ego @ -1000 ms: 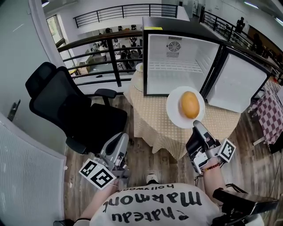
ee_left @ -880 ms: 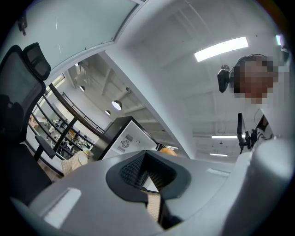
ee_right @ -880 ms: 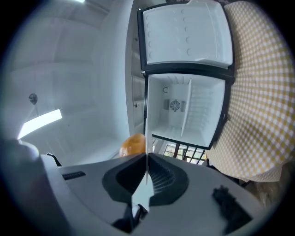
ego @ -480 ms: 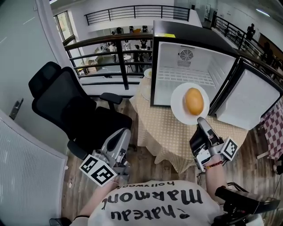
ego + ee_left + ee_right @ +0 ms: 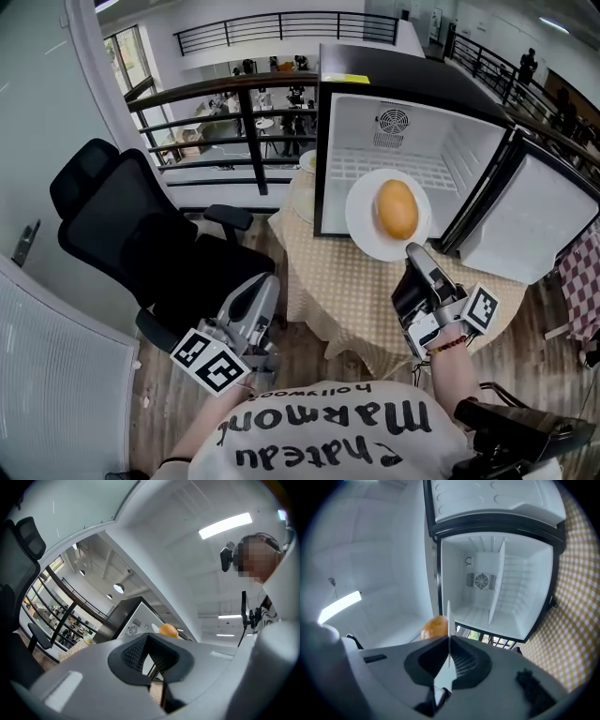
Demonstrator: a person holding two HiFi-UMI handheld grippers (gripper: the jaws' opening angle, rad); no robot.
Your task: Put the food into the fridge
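Note:
An orange-yellow roundish food (image 5: 397, 208) lies on a white plate (image 5: 361, 220). My right gripper (image 5: 412, 249) is shut on the plate's near rim and holds it level in front of the open fridge (image 5: 412, 141). In the right gripper view the plate's rim (image 5: 448, 620) runs edge-on between the pads of the right gripper (image 5: 449, 649). The food (image 5: 435, 626) is at its left and the empty white fridge interior (image 5: 497, 588) is straight ahead. My left gripper (image 5: 263, 289) hangs low by my left side, jaws together on nothing; the left gripper (image 5: 149, 641) points up past the food (image 5: 168, 630).
The fridge stands on a small table with a checked cloth (image 5: 342, 281); its door (image 5: 530, 220) swings open to the right. A black office chair (image 5: 141, 225) stands left of the table. A black railing (image 5: 234, 103) runs behind.
The right gripper has carried the plate from over the table's front to the fridge opening. The left gripper has stayed low at my side.

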